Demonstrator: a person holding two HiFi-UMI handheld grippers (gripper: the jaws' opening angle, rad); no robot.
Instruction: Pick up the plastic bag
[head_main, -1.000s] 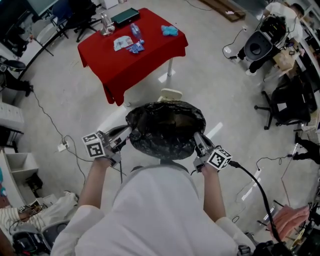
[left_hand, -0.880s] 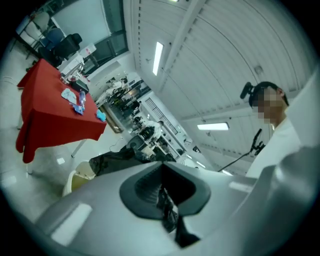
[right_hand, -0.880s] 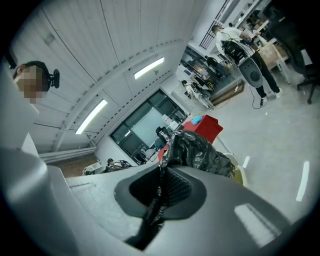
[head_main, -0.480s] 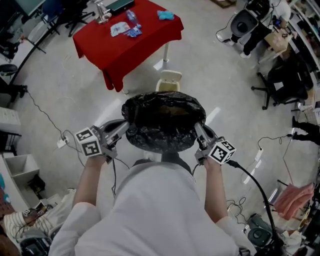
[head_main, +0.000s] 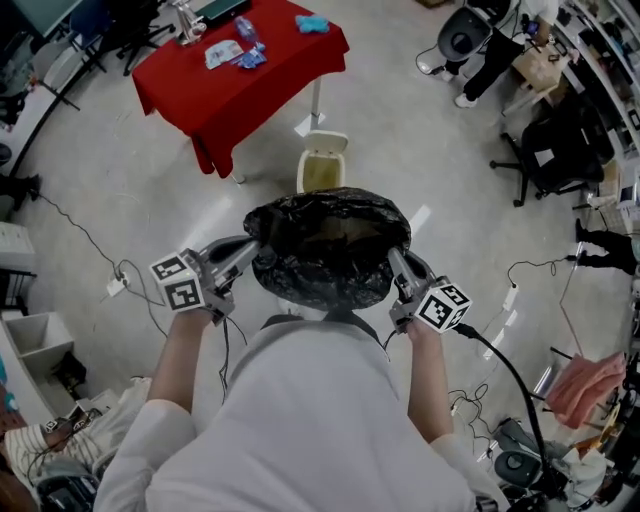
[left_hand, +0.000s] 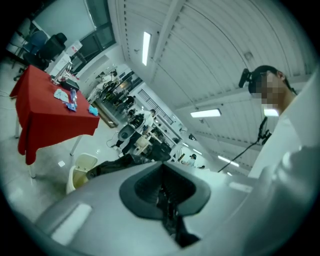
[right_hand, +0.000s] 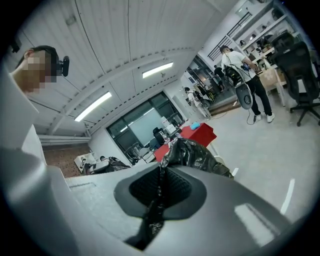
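Under you lies a pale grey floor (head_main: 420, 150), with a red-draped surface (head_main: 240, 85) at the upper left, a cream bin (head_main: 322, 168) just beside its leg and a white power strip (head_main: 117, 287) trailing a cable at your left. Black chairs (head_main: 555, 150) and cluttered desks crowd the right edge. Above you runs a white panelled ceiling (right_hand: 115, 40) with lit strip lights (right_hand: 157, 70), and a dark-framed window wall (right_hand: 145, 125) closes the far end of the room.

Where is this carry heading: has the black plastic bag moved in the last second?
Yes. The black plastic bag has drawn back from the cream waste bin, which it half covered before; the bin now shows almost whole.
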